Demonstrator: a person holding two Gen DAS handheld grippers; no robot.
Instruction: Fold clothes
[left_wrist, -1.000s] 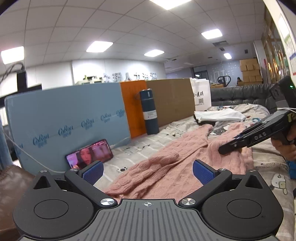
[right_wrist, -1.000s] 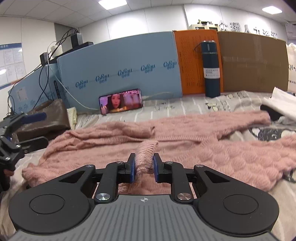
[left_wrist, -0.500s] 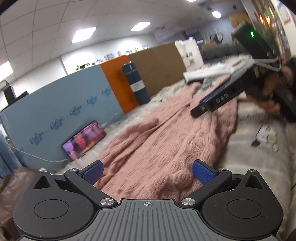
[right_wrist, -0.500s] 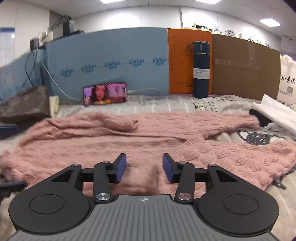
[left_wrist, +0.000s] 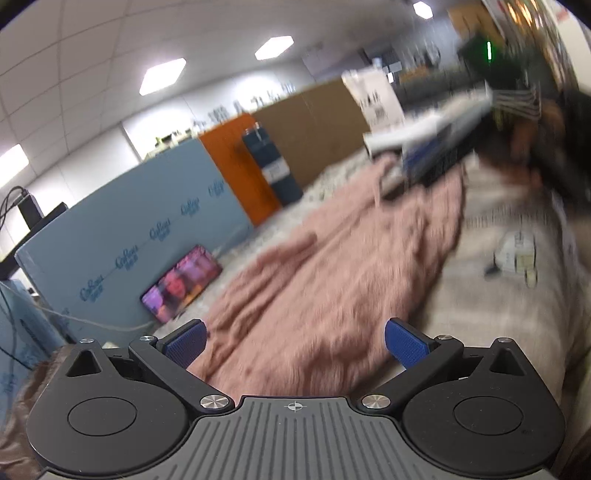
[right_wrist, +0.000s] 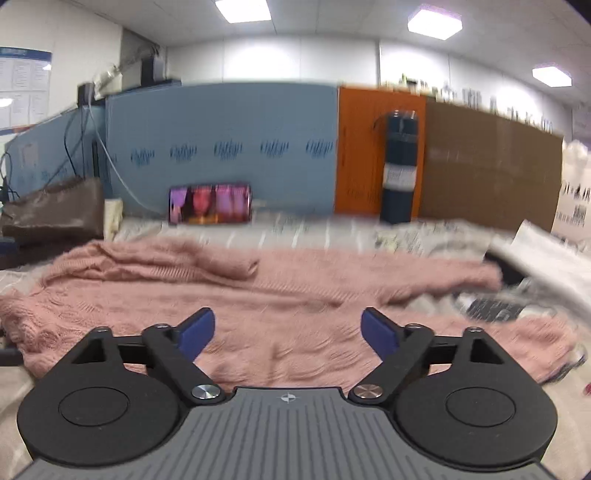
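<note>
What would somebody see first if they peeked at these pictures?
The big fuzzy pink sweater spread flat across the bed, filling the middle of both views. Behind it a glowing phone leans against a blue board, with a tall dark bottle standing to its right in front of an orange panel. Up close, the right gripper hangs wide open above the sweater.

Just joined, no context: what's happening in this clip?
A person with two handheld grippers is folding a pink knitted sweater spread on a patterned bedsheet. Right now neither holds it: the left gripper and right gripper both hover open over the fabric. One sleeve lies folded across the body.
</note>
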